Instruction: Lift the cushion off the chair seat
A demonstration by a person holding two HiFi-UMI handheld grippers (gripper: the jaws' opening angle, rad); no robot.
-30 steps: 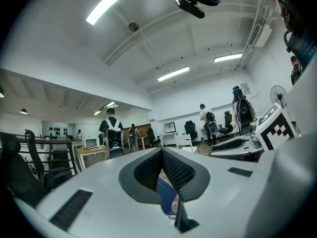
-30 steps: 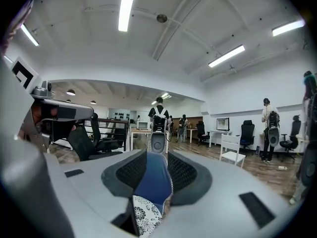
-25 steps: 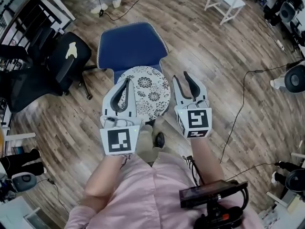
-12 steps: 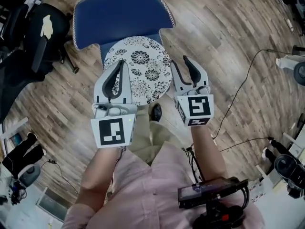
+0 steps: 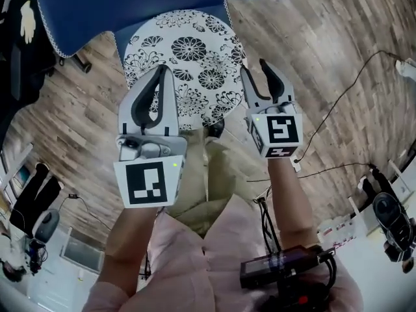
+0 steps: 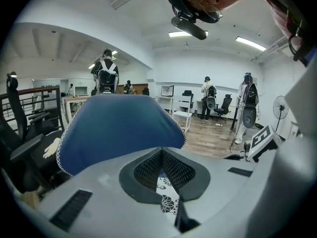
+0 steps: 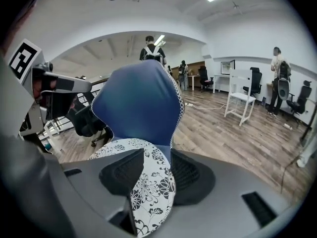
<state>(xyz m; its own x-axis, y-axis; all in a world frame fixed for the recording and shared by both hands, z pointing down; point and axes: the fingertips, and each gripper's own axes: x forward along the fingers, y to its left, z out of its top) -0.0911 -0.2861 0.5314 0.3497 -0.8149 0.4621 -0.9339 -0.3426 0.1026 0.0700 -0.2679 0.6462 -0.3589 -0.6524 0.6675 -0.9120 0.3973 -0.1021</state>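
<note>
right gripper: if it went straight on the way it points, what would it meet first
Probably the floral cushion: its edge shows between the open jaws of the right gripper; the blue chair back stands behind.

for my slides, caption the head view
left gripper and right gripper at opposite edges of floral cushion on blue chair

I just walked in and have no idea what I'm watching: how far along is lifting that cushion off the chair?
Nothing is done yet: the floral cushion lies flat on the blue chair. In hand: the right gripper is open, with the cushion's edge showing between its jaws. The left gripper is shut above the cushion and holds nothing. Left to do: close on the cushion and lift it clear.
</note>
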